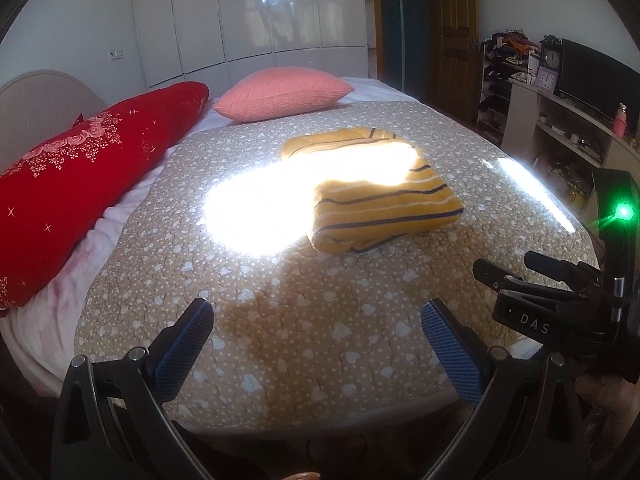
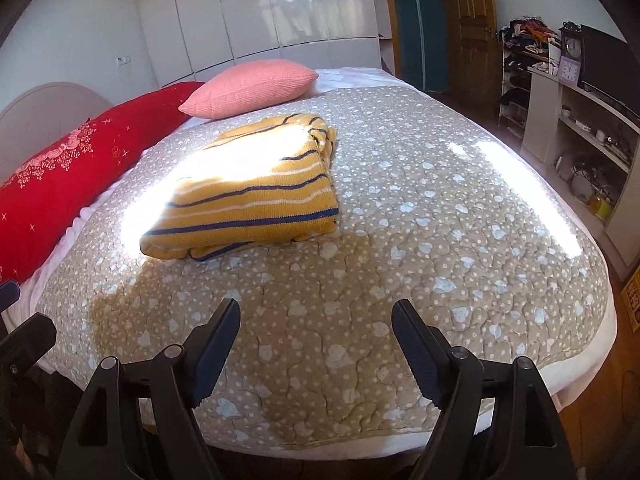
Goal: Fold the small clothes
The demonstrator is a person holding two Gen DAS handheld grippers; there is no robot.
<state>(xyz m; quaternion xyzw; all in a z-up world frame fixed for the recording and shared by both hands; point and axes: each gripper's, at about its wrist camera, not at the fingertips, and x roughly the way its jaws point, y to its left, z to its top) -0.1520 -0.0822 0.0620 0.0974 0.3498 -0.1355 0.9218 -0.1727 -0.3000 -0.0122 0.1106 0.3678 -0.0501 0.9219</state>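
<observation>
A yellow knit garment with dark blue and white stripes (image 1: 384,196) (image 2: 248,196) lies folded into a thick rectangle on the brown quilt with white hearts (image 1: 304,340) (image 2: 420,240), partly in a bright sun patch. My left gripper (image 1: 318,320) stands open above the quilt's near part, nothing between its blue pads, well short of the garment. My right gripper (image 2: 316,322) is also open and empty, near the bed's front edge, with the garment ahead to its left. The right gripper's black body with a green light (image 1: 580,292) shows at the right of the left wrist view.
A long red floral pillow (image 1: 80,176) (image 2: 80,160) and a pink cushion (image 1: 284,94) (image 2: 250,88) lie at the bed's head and left side. White wardrobe doors (image 1: 248,12) stand behind. Shelves with a screen and clocks (image 2: 580,92) line the right wall.
</observation>
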